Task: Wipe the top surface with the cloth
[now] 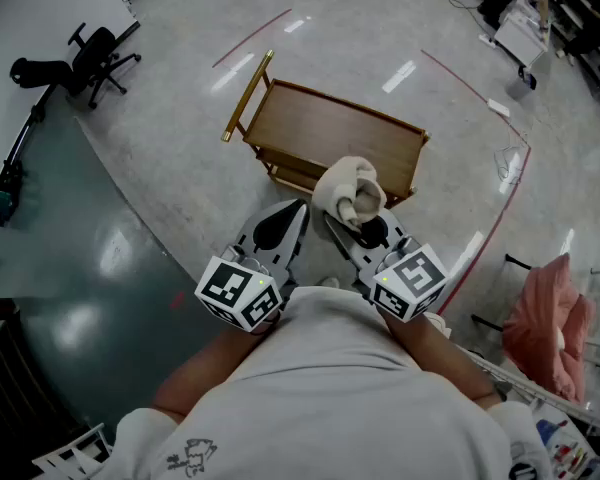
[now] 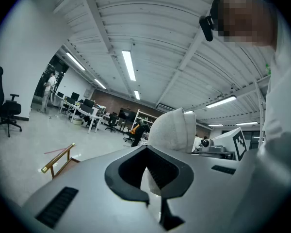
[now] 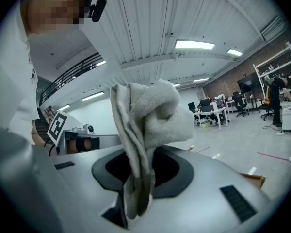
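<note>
Bare polished floor [image 1: 180, 178] with red tape lines runs all round. The only furniture near me is a low wooden bench [image 1: 330, 133] with a brass handle [image 1: 248, 96] at its upper-left end, sitting in the middle of the head view.

The cloth [image 1: 348, 190] is a pale, bunched towel. In the head view it sits over the bench's near edge, though I judge it is up in the air and not on the wood. The right tongs [image 1: 358, 218] are pinching it by a folded edge, so the bulk stands proud of the tips as a soft wad. The right gripper view shows that fold caught between the jaws. I hold it like this so that it is the wad that meets the wood, not the metal.

My left tongs [image 1: 296, 208] sit just beside the right ones, lower left of the cloth. Their jaws are pressed together with nothing in them; the pale shape seen past them is the same cloth. I take it they are tucked close because wiping needs one tool only.

Both gripper views look up at the ceiling lights, so the tongs are tilted up near my chest. The bench top is bare, with nothing to work around. Wiping has not begun. I would next need to tip the right tongs down and lay the wad flat on the top.
</note>
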`<action>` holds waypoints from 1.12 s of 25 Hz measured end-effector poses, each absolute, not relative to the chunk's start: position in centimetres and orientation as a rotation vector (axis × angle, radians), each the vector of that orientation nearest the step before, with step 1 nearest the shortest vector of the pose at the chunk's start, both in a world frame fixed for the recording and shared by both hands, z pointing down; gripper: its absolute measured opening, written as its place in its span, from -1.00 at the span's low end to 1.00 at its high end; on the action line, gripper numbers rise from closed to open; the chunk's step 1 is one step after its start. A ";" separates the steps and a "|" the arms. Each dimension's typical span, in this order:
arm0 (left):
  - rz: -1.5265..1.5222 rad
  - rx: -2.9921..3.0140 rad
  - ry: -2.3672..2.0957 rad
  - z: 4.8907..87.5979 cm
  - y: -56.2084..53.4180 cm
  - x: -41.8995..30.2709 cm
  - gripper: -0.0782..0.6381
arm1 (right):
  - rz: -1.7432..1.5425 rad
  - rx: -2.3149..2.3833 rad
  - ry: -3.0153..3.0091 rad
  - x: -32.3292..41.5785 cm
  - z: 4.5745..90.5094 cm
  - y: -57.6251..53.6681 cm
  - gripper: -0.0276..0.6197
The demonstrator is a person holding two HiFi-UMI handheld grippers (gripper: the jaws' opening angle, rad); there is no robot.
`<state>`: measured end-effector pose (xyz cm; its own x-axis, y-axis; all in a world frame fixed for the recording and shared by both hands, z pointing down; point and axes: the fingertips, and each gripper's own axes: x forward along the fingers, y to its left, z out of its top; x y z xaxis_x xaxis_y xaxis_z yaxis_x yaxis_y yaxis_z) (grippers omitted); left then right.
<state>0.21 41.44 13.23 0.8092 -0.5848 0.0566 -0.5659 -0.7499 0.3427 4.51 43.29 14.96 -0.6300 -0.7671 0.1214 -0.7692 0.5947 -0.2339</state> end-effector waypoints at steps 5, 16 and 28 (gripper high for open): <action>-0.082 2.638 -0.887 13.5 40.5 -0.8 -0.76 | 0.447 1.357 -2.786 4.0 15.3 42.5 -0.61; -0.072 2.646 -0.879 13.7 33.5 -6.1 -0.76 | 0.496 1.414 -2.751 -0.1 15.7 35.3 -0.60; -0.045 2.646 -0.758 12.8 22.2 -13.2 -0.76 | 0.565 1.611 -2.625 -5.2 14.9 23.6 -0.60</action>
<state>-13.20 22.21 12.82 0.8536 -0.5156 0.0743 -0.5034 -0.7796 0.3727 -5.22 23.62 14.87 -0.4707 -0.8607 0.1942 -0.8644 0.4057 -0.2971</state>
